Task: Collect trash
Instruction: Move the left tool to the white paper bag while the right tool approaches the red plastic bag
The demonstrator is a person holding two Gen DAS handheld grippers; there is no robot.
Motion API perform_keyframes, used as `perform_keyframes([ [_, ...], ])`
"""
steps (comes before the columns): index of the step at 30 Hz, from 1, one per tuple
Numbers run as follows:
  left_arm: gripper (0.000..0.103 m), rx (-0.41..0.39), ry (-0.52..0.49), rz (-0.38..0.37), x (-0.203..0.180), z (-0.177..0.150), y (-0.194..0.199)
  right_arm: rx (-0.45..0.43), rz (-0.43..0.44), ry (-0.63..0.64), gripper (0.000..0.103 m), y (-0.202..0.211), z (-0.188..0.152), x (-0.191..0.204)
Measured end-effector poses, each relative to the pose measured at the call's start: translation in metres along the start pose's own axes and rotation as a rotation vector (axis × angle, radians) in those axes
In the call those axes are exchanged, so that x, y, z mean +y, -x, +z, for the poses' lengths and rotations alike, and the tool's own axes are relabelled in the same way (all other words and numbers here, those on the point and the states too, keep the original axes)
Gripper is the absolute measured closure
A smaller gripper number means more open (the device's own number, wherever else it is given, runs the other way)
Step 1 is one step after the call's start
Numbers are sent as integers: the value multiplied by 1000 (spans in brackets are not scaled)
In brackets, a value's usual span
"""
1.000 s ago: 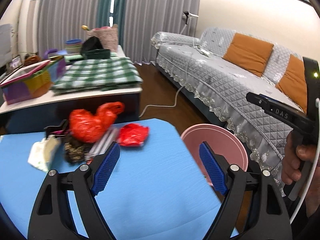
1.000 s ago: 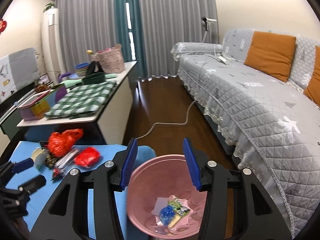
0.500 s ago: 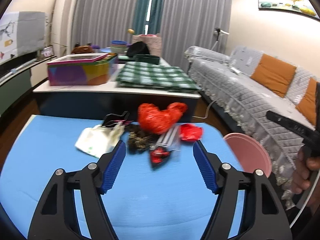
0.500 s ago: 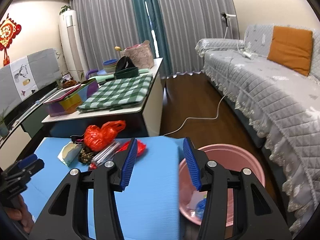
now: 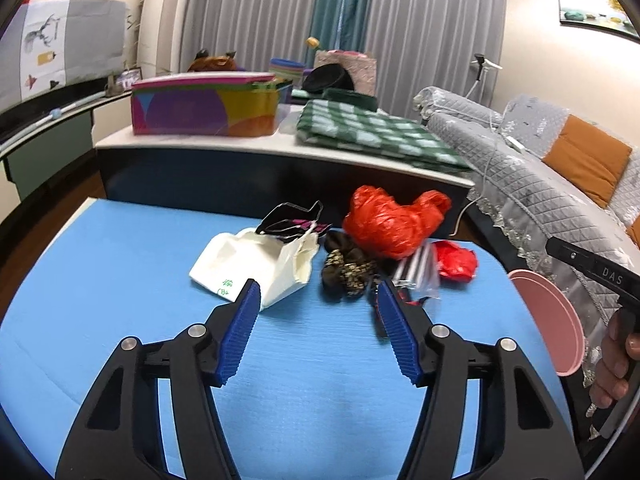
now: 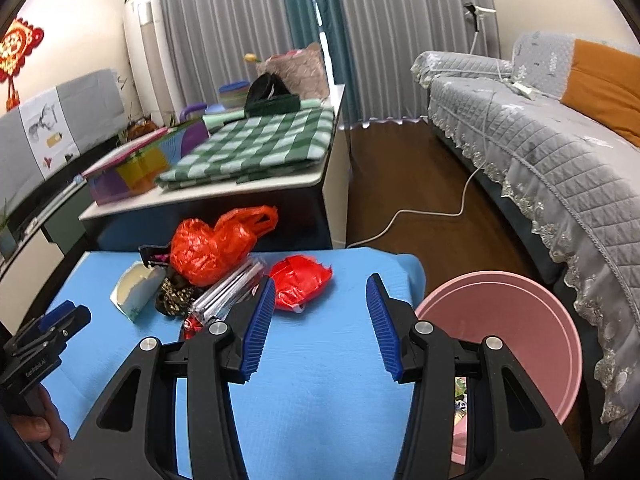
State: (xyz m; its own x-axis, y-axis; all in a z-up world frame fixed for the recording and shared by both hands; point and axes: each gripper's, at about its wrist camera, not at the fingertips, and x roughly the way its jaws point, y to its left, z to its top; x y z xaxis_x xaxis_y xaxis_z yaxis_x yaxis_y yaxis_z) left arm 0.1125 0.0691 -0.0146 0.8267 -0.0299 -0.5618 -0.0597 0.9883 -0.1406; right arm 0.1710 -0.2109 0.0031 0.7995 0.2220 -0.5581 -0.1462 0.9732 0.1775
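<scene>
Red trash pile just ahead of empty left hand-held gripper, jaws closing

A crinkled glossy orange plastic bag is shining at frame centre; the matt smooth blue bench and the torn white paper carton are looking dull.

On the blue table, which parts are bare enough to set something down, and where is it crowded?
Bare: the blue table's left side and near half, up to the left gripper. Crowded: the far right corner, with white carton, orange bag and red wrapper bunched together.
</scene>
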Motion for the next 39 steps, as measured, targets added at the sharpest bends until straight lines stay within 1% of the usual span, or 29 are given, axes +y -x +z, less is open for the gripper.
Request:
perform_keyframes([
  [3,44,22,21,20,8,-2,-14,9,4,5,54,-12,1,1],
  [8,46,44,36,37,14,0,-33,44,18,8,45,-42,-1,2],
  [11,46,52,17,50,12,0,-43,68,31,6,38,-58,-2,3],
  [13,46,60,10,55,12,1,-48,85,33,21,29,-71,-2,7],
  [16,46,76,6,65,12,1,-57,103,34,43,19,-87,-1,12],
  [19,46,92,16,65,15,2,-64,132,42,64,15,-103,-1,17],
  [21,46,103,22,62,17,3,-70,161,24,77,15,-115,-1,20],
  [26,46,119,31,52,17,4,-80,197,27,115,13,-132,2,28],
  [30,46,137,53,60,20,3,-91,230,15,132,12,-144,-1,31],
  [33,48,138,63,60,22,5,-91,239,17,128,12,-148,0,31],
  [36,57,142,67,60,22,6,-93,241,19,139,17,-149,-1,33],
  [37,61,144,69,60,23,6,-93,238,16,142,18,-149,0,33],
  [38,68,148,69,59,23,6,-94,232,14,143,19,-148,0,33],
  [39,71,154,70,59,23,6,-95,230,15,140,20,-148,0,33],
])
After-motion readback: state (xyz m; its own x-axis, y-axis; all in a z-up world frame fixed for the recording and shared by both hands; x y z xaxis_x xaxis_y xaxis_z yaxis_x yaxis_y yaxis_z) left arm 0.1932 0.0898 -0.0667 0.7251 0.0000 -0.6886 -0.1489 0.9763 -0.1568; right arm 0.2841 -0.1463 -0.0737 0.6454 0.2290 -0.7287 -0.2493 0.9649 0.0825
